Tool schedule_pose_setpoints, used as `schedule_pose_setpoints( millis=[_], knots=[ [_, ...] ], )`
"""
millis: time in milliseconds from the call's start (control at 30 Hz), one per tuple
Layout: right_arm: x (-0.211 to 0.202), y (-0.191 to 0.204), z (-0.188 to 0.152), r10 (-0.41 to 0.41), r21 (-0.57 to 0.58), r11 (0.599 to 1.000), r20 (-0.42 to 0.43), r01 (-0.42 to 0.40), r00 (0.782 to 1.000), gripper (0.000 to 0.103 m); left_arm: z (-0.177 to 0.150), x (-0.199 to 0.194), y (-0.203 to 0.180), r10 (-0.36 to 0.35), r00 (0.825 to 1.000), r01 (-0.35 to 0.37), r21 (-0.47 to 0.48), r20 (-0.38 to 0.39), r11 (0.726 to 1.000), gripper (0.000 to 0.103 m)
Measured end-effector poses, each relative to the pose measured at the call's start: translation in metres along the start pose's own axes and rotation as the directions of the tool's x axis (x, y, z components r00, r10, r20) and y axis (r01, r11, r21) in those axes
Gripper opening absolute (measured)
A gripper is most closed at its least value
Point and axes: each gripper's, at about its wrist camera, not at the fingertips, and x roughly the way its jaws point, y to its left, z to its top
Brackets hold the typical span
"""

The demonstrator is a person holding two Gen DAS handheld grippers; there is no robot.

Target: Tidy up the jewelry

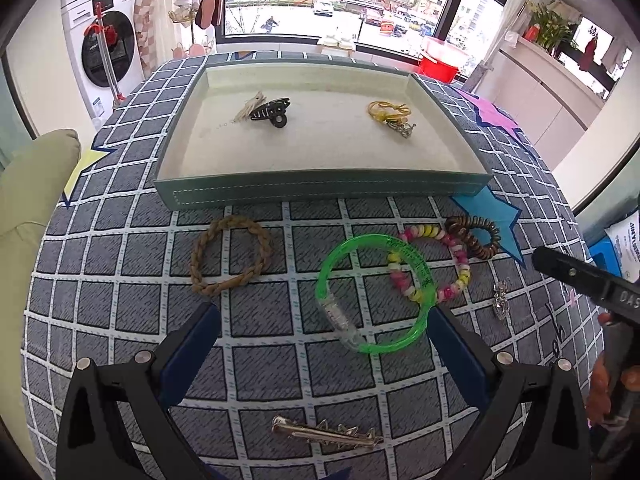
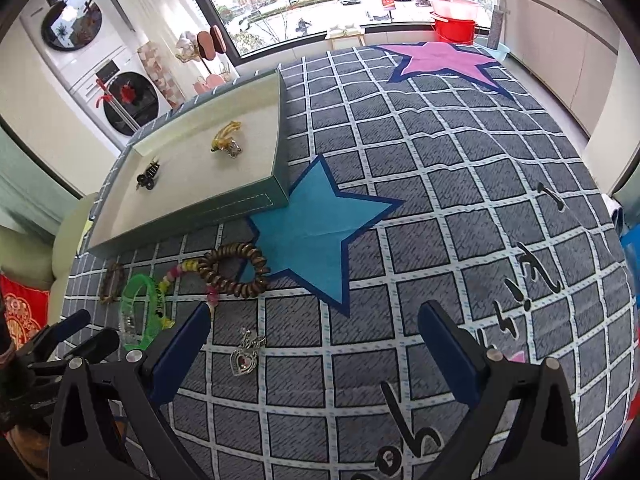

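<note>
Currently the shallow grey-green rectangular tray with pale lining (image 1: 320, 194) sits at the far side of the worktop, on a grey checked cloth with star patches (image 1: 132, 364). Inside it: a black toothed hair clip (image 1: 272, 110) with a pale straw-like piece against it on the left, and a yellow cord loop with a small metal charm (image 1: 390, 114) on the right.

Left outside, near side of the tray: tan braided ring bracelet (image 1: 230, 254), translucent green plastic bangle (image 1: 374, 294), pink-and-yellow beaded bracelet (image 1: 434, 266) overlapped by the bangle, brown coiled spiral hair tie (image 1: 476, 236) touching the beads, silver heart pendant (image 2: 244, 354) further right, and a silver spiked barrette (image 1: 324, 432) nearest.

Left claw (image 1: 324, 322): jaws wide, empty, hovering just near of the green bangle. Right claw (image 2: 314, 326): jaws wide, empty, pendant just inside its left finger.

Judgement: roughly a quarter done, six pieces remaining.
</note>
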Motion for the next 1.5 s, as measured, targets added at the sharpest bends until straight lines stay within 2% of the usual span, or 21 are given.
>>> schedule_pose_setpoints(
  millis=[233,400,467,533,567,600,667,733,867,900,967,1033,1067,1100,1300,1333,1433,1500],
  knots=[
    [0.013,0.015,0.009,0.009,-0.039,0.999,-0.001,-0.009,1.000,0.101,0.004,0.008,0.001,-0.006,1.000,0.006,-0.003,0.000,1.000,0.103],
    [0.023,0.033,0.011,-0.033,-0.115,0.993,-0.008,0.032,0.999,0.097,0.007,0.014,0.004,-0.001,1.000,0.001,-0.023,-0.011,1.000,0.103],
    [0.026,0.036,0.012,-0.045,-0.128,0.991,-0.013,0.043,0.999,0.087,0.007,0.015,0.004,-0.002,1.000,0.002,-0.028,-0.011,1.000,0.103],
    [0.030,0.039,0.013,-0.046,-0.132,0.990,-0.020,0.043,0.999,0.081,0.006,0.016,0.003,-0.002,1.000,0.002,-0.020,-0.012,1.000,0.093],
    [0.032,0.039,0.014,-0.045,-0.132,0.990,-0.022,0.041,0.999,0.078,0.006,0.018,0.002,-0.003,1.000,0.002,-0.016,-0.021,1.000,0.090],
    [0.033,0.040,0.014,-0.044,-0.134,0.990,-0.023,0.041,0.999,0.076,0.006,0.019,0.002,-0.007,0.999,0.006,-0.017,-0.032,1.000,0.090],
    [0.036,0.044,0.015,-0.060,-0.145,0.988,-0.020,0.057,0.998,0.066,0.006,0.021,0.000,-0.013,0.999,0.012,-0.022,-0.038,1.000,0.090],
    [0.038,0.047,0.015,-0.073,-0.154,0.985,-0.013,0.070,0.997,0.060,0.005,0.022,-0.002,-0.012,0.999,0.012,-0.014,-0.040,1.000,0.081],
    [0.039,0.054,0.013,-0.111,-0.193,0.975,0.000,0.108,0.994,0.043,0.004,0.023,-0.008,-0.001,0.999,0.002,0.010,-0.042,1.000,0.080],
    [0.040,0.056,0.013,-0.118,-0.202,0.972,0.002,0.116,0.993,0.041,0.004,0.023,-0.008,0.002,0.999,-0.001,0.014,-0.042,1.000,0.075],
    [0.040,0.056,0.012,-0.119,-0.206,0.972,0.006,0.117,0.993,0.026,0.004,0.023,-0.010,0.026,0.999,-0.025,0.034,-0.035,0.999,0.064],
    [0.039,0.054,0.013,-0.110,-0.186,0.976,0.007,0.110,0.994,0.018,0.004,0.023,-0.010,0.024,0.999,-0.023,0.042,-0.033,0.999,0.054],
    [0.039,0.053,0.013,-0.105,-0.179,0.978,0.006,0.104,0.994,0.017,0.004,0.023,-0.010,0.023,0.999,-0.021,0.047,-0.032,0.999,0.041],
    [0.039,0.051,0.013,-0.091,-0.172,0.981,0.002,0.090,0.996,0.017,0.005,0.023,-0.009,0.021,0.999,-0.019,0.051,-0.032,0.999,0.035],
    [0.027,0.039,0.013,-0.025,-0.143,0.989,0.002,0.025,1.000,0.018,0.005,0.022,-0.004,-0.006,1.000,0.007,0.047,-0.025,0.999,0.031],
    [0.023,0.033,0.014,-0.008,-0.115,0.993,-0.001,0.008,1.000,0.024,0.005,0.022,-0.004,-0.006,1.000,0.007,0.048,-0.025,0.999,0.031],
    [0.015,0.021,0.019,0.006,-0.065,0.998,0.032,-0.004,0.999,0.063,0.005,0.022,-0.005,-0.005,1.000,0.007,0.051,-0.024,0.999,0.031],
    [0.012,0.017,0.023,0.003,-0.054,0.999,0.059,0.001,0.998,0.064,0.005,0.022,-0.006,-0.006,1.000,0.007,0.054,-0.023,0.999,0.031]
  ],
)
